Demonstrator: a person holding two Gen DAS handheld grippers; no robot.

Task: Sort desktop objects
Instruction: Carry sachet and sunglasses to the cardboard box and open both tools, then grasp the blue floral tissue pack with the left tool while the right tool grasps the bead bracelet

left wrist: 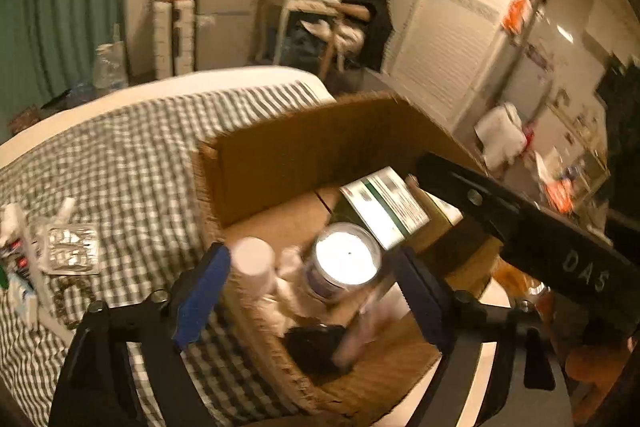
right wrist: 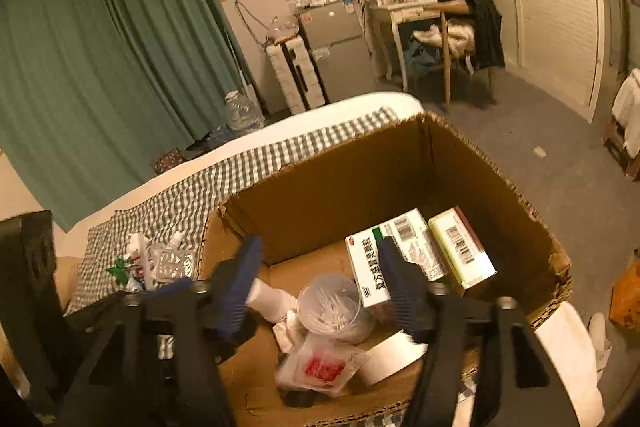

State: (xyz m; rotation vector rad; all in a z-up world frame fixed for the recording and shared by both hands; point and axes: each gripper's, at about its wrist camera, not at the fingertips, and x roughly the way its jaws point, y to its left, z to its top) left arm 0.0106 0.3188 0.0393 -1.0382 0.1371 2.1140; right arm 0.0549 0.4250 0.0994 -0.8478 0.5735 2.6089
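Observation:
An open cardboard box [right wrist: 360, 171] stands on a checked cloth [left wrist: 132, 155]. Inside lie two medicine cartons [right wrist: 396, 255], a clear tub of cotton swabs [right wrist: 334, 305], a white bottle [right wrist: 268, 297], a white tape roll [right wrist: 390, 357] and a small bag with red contents [right wrist: 324, 367]. My right gripper [right wrist: 320, 279] is open and empty above the box. My left gripper [left wrist: 312, 291] is open over the box's near left corner, with the white-lidded tub [left wrist: 344, 259] and white bottle [left wrist: 254, 259] below it. Blister packs [left wrist: 72, 249] and small items lie on the cloth to the left.
The right gripper's black body [left wrist: 532, 227] crosses the left wrist view at right. A bedroom lies behind: green curtains [right wrist: 100, 47], a small fridge [right wrist: 340, 47], a dressing table and chair [right wrist: 452, 27], and louvred wardrobe doors [right wrist: 556, 3].

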